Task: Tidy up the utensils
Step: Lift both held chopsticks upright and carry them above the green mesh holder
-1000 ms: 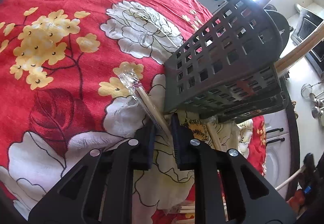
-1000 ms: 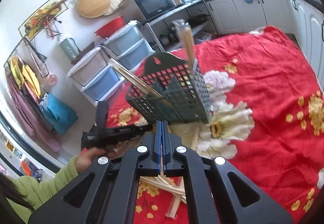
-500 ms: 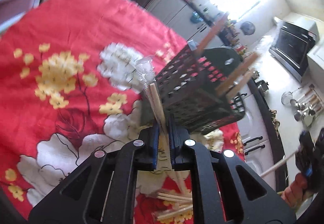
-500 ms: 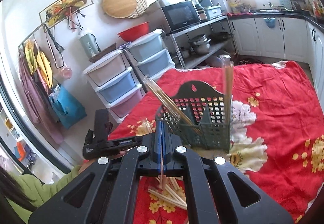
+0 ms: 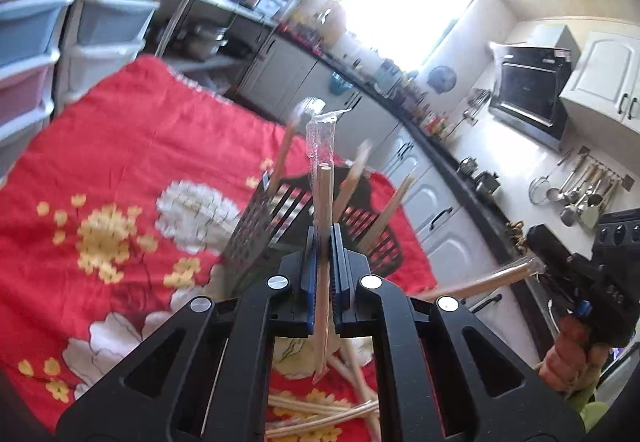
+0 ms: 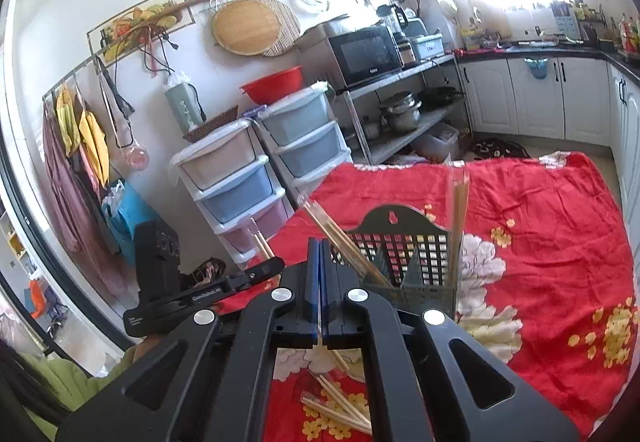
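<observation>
Clearly both sets of fingers are clamped on wrapped chopsticks — the left gripper (image 5: 325,242) pinches its wrapped pair (image 5: 322,210) low, just short of the basket (image 5: 256,234), so the slick sleeve could slip or snag the chopsticks already standing there — while the right gripper (image 6: 320,270) holds another pair.

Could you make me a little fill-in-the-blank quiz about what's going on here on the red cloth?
1. The left tongs are shut on a wrapped pair of ____.
2. The dark basket stands on a flowered cloth whose ground colour is ____.
3. More chopsticks lie loose on the cloth, ____ the basket.

Missing words: chopsticks; red; outside
</observation>
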